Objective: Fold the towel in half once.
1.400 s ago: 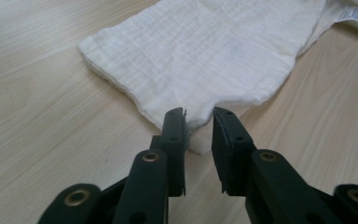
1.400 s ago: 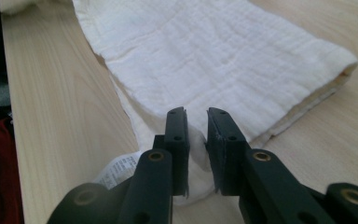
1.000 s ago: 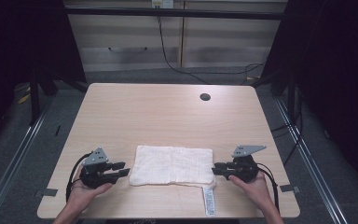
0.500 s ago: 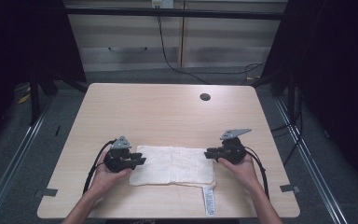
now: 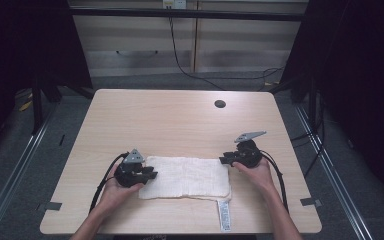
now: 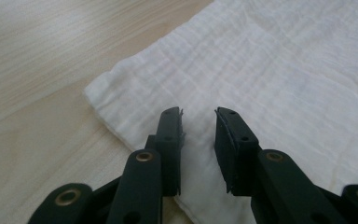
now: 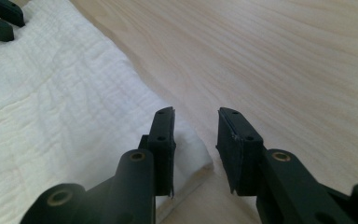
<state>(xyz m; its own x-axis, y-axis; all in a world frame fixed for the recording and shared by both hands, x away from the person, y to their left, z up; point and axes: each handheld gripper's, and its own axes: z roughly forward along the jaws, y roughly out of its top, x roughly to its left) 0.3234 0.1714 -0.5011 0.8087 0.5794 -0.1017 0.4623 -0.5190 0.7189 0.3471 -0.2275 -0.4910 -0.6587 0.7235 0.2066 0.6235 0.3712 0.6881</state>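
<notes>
Between the left hand-held gripper (image 5: 152, 174) and the right hand-held gripper (image 5: 223, 160) lay a white, crinkled folded cloth (image 5: 187, 176) — flat, label trailing — both grippers' jaws parted, gripping nothing, the right's having just opened wider.

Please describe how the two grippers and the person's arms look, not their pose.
Both the left gripper and the right gripper are black, each with two flat jaws with brass-coloured rivets, a grey three-cornered plate on top and a trailing black cable. The forearms are bare, with no sleeves in view.

A folded white towel (image 5: 187, 176) lies flat near the table's front edge.
</notes>
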